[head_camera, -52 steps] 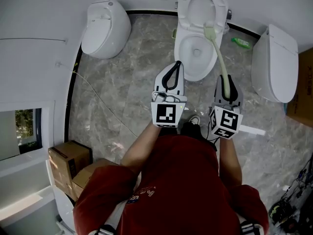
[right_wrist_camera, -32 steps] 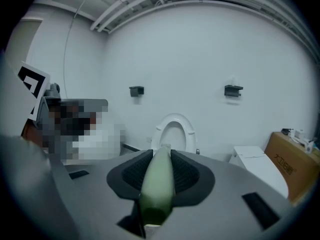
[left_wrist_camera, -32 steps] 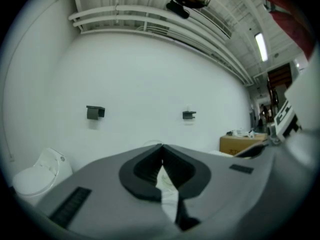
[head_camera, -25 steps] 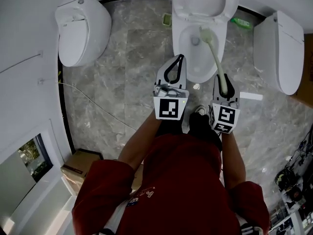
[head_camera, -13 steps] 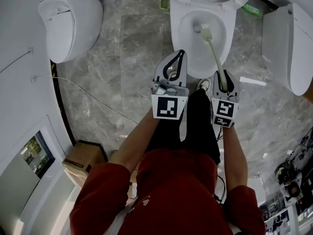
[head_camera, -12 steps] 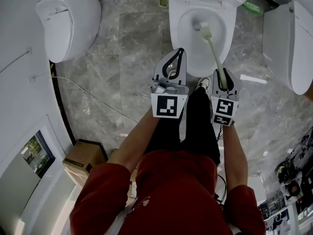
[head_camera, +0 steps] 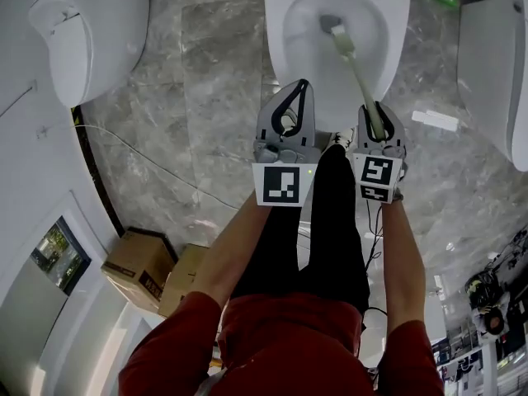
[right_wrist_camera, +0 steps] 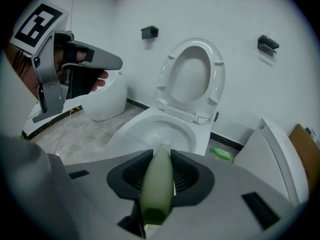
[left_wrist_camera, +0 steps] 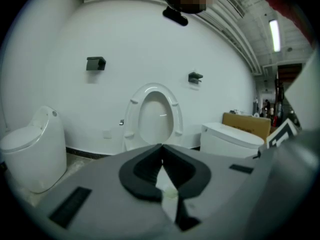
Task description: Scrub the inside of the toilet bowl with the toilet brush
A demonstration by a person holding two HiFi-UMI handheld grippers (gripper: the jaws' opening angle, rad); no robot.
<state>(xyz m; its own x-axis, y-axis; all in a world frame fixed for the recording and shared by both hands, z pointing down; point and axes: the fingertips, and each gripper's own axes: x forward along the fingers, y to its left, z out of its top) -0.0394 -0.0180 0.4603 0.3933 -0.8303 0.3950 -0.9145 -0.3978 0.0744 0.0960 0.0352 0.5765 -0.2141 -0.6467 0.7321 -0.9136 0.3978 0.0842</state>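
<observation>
Left tongs (head_camera: 301, 86) of mine sit closed on nothing, near the front rim of the toilet bowl (head_camera: 274, 40); my right tongs (head_camera: 375, 110) clamp the green toilet brush (head_camera: 356, 66) by its handle, its head down inside the bowl.

Head cam sits up high and points almost straight down: toilet bowl (head_camera: 279, 44) at 12 o'clock, floor (head_camera: 190, 97) all round it. Left gripper view rides low and level, facing the wall, with the raised seat (left_wrist_camera: 131, 119) at 12, a fair way off. Right gripper view looks down along the toilet brush (right_wrist_camera: 156, 184) into that same bowl, close up, and catches the left gripper (right_wrist_camera: 116, 62) at 10 o'clock.
</observation>
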